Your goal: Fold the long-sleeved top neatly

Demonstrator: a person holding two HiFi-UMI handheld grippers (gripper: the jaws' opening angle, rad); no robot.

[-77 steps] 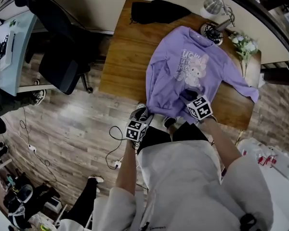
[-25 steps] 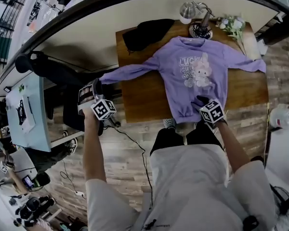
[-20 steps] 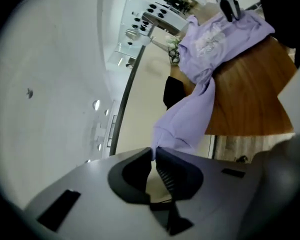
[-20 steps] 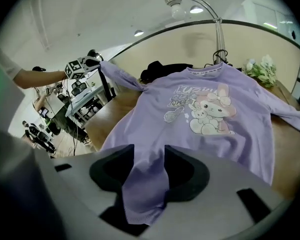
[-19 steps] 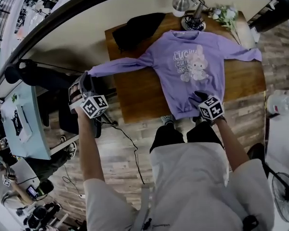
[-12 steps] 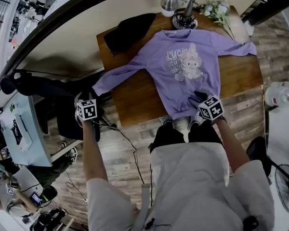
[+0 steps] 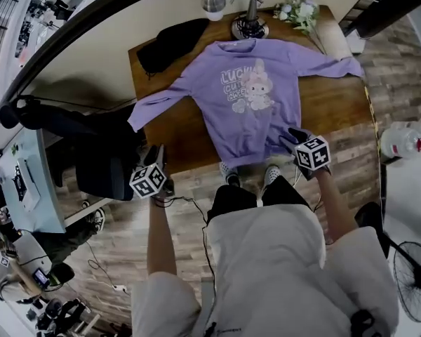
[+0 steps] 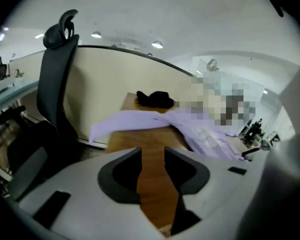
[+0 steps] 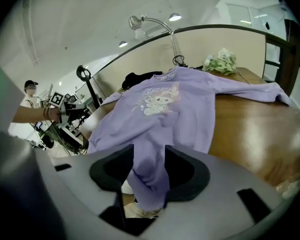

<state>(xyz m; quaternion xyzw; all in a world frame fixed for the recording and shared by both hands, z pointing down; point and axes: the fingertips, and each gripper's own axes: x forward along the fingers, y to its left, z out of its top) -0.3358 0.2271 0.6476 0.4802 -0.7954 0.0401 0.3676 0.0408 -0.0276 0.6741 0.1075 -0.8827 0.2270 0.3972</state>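
The purple long-sleeved top lies spread face up on the wooden table, its bunny print showing. Its left sleeve stretches out and droops over the table's left edge. My right gripper is shut on the hem at the near right corner, and purple cloth fills the gap between its jaws. My left gripper hangs off the table's near left corner. Its jaws have just been opening and nothing is between them. Only the table top shows in the gap of my left gripper.
A black garment, a desk lamp and flowers stand along the table's back edge. A black office chair is left of the table, close to my left gripper. Cables lie on the floor.
My left gripper has let go of the left sleeve, opened, and moved down and in toward the table's near left corner. The sleeve now lies slack. My right gripper keeps hold of the hem.
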